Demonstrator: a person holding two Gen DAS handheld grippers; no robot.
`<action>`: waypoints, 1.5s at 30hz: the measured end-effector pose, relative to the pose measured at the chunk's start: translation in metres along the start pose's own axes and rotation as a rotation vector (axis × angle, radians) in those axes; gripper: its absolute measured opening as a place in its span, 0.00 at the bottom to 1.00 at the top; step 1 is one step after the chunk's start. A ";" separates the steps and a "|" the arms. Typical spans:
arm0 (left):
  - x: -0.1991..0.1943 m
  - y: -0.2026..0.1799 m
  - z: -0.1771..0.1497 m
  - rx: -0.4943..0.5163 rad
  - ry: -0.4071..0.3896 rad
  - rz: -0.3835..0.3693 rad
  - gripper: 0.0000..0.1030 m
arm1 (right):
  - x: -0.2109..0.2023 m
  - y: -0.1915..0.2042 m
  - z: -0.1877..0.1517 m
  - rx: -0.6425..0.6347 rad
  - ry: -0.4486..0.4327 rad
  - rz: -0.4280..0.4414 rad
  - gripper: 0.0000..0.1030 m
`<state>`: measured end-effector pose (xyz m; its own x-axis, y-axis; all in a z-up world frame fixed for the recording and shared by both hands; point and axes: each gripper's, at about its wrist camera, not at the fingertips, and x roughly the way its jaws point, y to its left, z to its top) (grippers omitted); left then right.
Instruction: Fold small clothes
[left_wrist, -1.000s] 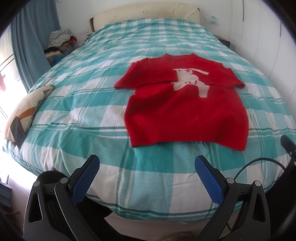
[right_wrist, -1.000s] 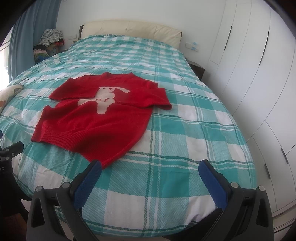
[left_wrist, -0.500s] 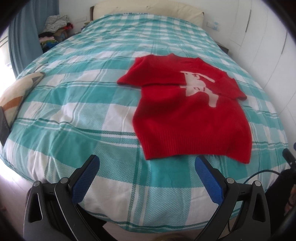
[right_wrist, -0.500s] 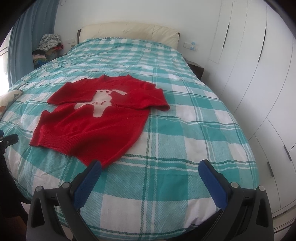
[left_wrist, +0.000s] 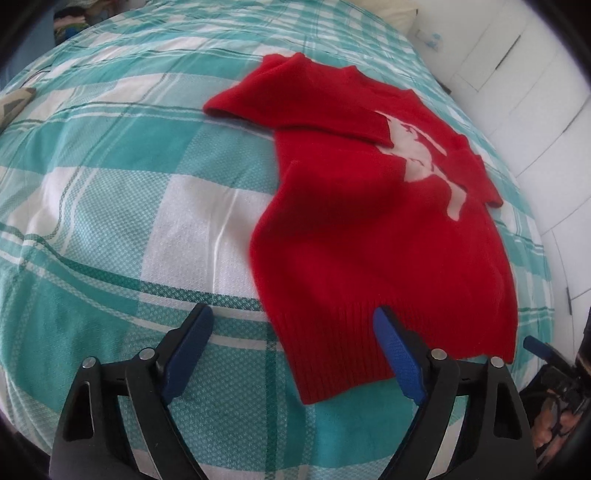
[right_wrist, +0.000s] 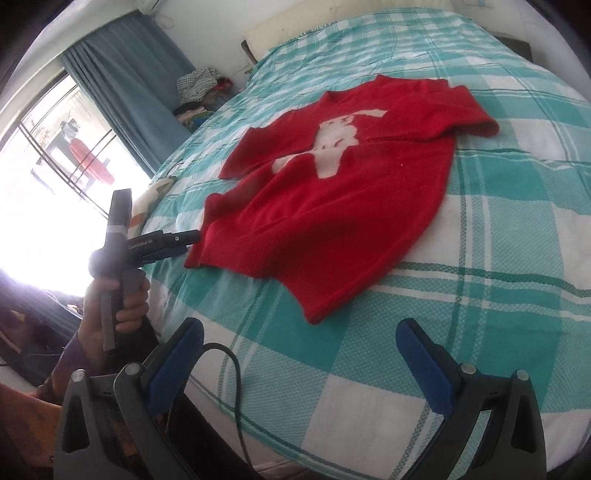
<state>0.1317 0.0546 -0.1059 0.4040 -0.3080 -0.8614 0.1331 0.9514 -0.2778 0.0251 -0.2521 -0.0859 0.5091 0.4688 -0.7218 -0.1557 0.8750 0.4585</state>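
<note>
A small red knit sweater (left_wrist: 369, 229) with a pale animal figure lies flat on the teal and white checked bedspread (left_wrist: 110, 206), both sleeves folded across the chest. My left gripper (left_wrist: 295, 343) is open, low over the bed, its jaws either side of the sweater's near left hem corner. In the right wrist view the sweater (right_wrist: 332, 192) lies ahead and left. My right gripper (right_wrist: 299, 354) is open and empty, just short of the sweater's near right hem corner. The left gripper (right_wrist: 184, 240) shows there, hand-held, at the left hem.
White wardrobe doors (left_wrist: 517, 66) stand along the bed's right side. A blue curtain (right_wrist: 125, 85) and bright window (right_wrist: 48, 147) are on the left, with a pile of clothes (right_wrist: 199, 92) by the headboard. A patterned cushion (left_wrist: 14, 103) lies at the bed's left edge.
Both grippers have moved forward and down toward the sweater's hem. The left one now straddles the left hem corner; the right view has swung left. Both stay open.
</note>
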 end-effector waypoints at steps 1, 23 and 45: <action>0.001 -0.002 -0.001 0.011 0.000 0.010 0.71 | 0.009 -0.007 0.001 0.054 0.008 0.020 0.98; -0.029 -0.005 -0.059 0.108 0.035 0.028 0.02 | -0.006 -0.057 -0.021 0.153 0.097 -0.224 0.03; -0.053 -0.020 -0.076 0.154 -0.041 0.146 0.76 | -0.011 -0.043 -0.033 0.032 0.079 -0.296 0.44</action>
<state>0.0390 0.0518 -0.0875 0.4654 -0.1697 -0.8687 0.2058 0.9753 -0.0802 -0.0017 -0.2912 -0.1150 0.4611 0.2035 -0.8637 0.0164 0.9712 0.2377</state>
